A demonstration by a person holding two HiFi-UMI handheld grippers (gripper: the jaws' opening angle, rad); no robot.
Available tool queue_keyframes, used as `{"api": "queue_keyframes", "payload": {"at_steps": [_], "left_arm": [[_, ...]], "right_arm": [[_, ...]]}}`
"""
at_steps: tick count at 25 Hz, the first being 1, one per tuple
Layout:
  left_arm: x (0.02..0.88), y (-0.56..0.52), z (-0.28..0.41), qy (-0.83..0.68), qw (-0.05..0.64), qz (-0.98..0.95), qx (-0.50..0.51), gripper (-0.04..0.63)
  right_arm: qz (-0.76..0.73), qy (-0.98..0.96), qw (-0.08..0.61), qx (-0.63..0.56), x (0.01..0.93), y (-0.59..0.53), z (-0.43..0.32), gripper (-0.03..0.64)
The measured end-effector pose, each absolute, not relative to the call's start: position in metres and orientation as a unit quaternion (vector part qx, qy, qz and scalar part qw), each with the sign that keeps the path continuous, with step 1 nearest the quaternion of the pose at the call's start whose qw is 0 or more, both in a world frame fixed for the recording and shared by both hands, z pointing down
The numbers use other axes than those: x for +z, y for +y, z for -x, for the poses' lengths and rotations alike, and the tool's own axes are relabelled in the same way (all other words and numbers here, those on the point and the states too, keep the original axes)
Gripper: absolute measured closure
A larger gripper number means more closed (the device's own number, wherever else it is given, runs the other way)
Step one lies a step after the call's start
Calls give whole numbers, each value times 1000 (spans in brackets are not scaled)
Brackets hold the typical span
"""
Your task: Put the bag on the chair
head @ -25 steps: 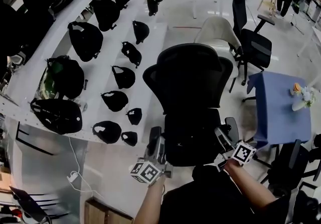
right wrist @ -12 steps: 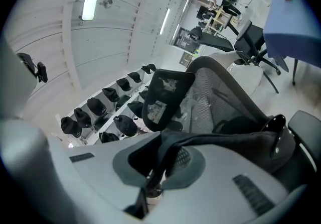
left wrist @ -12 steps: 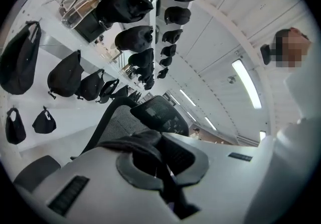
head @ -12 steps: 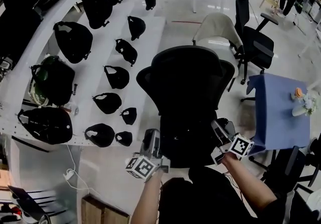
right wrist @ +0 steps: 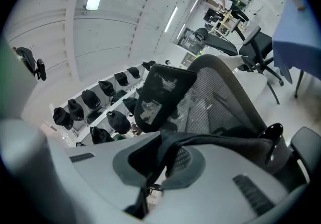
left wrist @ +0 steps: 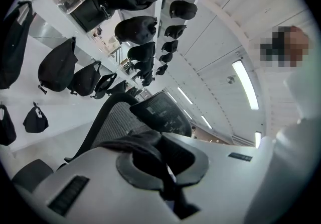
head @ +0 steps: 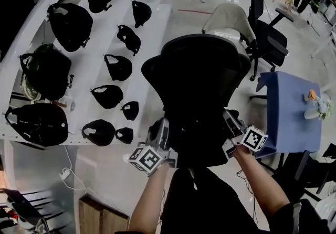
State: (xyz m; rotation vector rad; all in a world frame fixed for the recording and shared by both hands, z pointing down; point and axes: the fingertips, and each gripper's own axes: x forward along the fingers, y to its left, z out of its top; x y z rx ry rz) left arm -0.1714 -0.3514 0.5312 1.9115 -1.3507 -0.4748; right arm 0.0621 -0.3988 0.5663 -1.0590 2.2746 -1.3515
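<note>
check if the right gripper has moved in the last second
Yes. The blue table holds its place in the head view, while the right gripper, shut on the bag, has risen in frame past its near corner, toward the chair.

The left forearm (head: 149, 196) and the right forearm (head: 261, 178) reach forward from the bottom of the head view, both bare, the right one angled inward. The left grey two-jaw tongs (head: 160, 132) and the right grey two-jaw tongs (head: 231, 124) point ahead, roughly level and well apart. Each has its jaws pressed together on a fold of the black fabric bag (left wrist: 143, 142).
</note>
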Motion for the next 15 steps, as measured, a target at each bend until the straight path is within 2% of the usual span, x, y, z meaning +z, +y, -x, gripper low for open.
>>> {"api": "queue_keyframes", "payload": {"at_steps": [15], "left_arm": [[561, -394, 176, -505, 390, -750, -174, 580]], "right_arm": [[373, 774, 126, -496, 607, -431, -51, 609]]}}
